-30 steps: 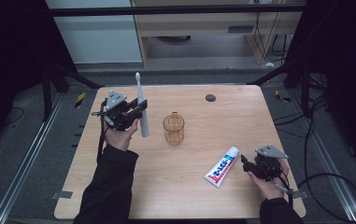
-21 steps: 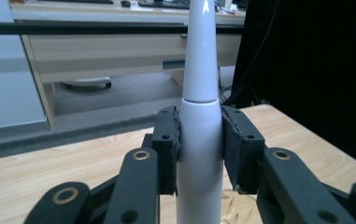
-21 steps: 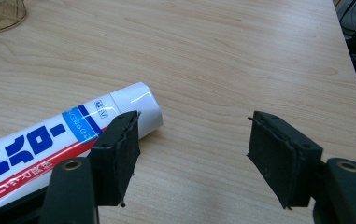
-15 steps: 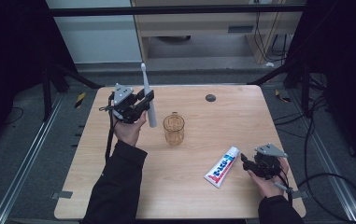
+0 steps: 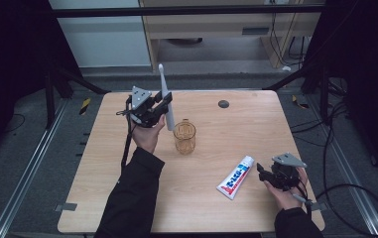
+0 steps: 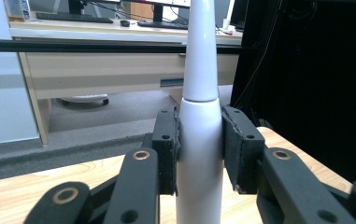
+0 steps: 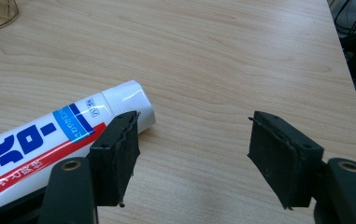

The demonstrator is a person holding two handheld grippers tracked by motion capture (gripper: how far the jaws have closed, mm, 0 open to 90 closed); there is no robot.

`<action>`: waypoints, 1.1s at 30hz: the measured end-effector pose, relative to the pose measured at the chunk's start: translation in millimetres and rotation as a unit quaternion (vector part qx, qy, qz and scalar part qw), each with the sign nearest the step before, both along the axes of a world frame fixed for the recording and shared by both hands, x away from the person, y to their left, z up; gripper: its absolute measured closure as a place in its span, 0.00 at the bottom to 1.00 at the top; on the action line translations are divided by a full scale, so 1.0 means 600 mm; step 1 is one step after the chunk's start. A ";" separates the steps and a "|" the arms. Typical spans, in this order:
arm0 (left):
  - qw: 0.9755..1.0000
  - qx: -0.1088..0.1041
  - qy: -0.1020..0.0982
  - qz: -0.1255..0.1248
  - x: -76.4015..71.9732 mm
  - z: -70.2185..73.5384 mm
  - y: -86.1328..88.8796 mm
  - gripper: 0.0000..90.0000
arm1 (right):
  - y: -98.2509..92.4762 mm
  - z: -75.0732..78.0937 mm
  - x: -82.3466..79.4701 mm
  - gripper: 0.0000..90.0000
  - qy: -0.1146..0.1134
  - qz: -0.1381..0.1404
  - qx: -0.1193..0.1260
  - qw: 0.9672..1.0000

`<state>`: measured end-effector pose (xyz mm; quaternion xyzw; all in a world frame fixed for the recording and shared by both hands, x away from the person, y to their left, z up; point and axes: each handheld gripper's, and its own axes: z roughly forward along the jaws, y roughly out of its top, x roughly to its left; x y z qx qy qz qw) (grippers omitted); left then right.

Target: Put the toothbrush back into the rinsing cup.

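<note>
Your left claw (image 5: 162, 105) clamps the white toothbrush (image 5: 165, 96) upright, above the surface (image 5: 206, 208) just beside the amber cup (image 5: 184, 137). Your right claw (image 7: 192, 156) gapes empty beside the toothpaste tube (image 7: 45, 140).

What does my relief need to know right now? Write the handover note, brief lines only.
Left hand-held gripper: shut on the white plastic electric toothbrush, held upright above the table, left of the clear amber glass cup.
Right hand-held gripper: open, empty, low over the wooden table, beside the white toothpaste tube with blue lettering, which lies flat.
Done: toothbrush lifted.
Left, probably: stand the toothbrush in the cup; the toothpaste is not yet gripped.
</note>
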<state>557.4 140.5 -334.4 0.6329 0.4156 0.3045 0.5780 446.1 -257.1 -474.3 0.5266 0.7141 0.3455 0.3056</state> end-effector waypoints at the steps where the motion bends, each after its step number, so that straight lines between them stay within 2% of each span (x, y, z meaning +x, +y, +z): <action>1: 1.000 0.001 0.000 -0.001 0.001 -0.001 -0.003 0.75 | 0.000 0.000 0.000 0.37 0.000 0.000 0.000 1.000; 9: 1.000 0.005 -0.002 -0.008 0.005 -0.010 -0.022 0.75 | -0.001 0.000 0.000 0.37 0.001 0.000 0.000 1.000; 21: 1.000 0.012 -0.003 -0.020 0.010 -0.021 -0.034 0.75 | 0.002 -0.002 0.001 0.37 0.004 0.005 -0.002 1.000; 33: 0.999 0.021 0.012 -0.025 0.019 -0.054 -0.039 0.75 | 0.001 -0.003 0.002 0.37 0.005 0.005 -0.006 1.000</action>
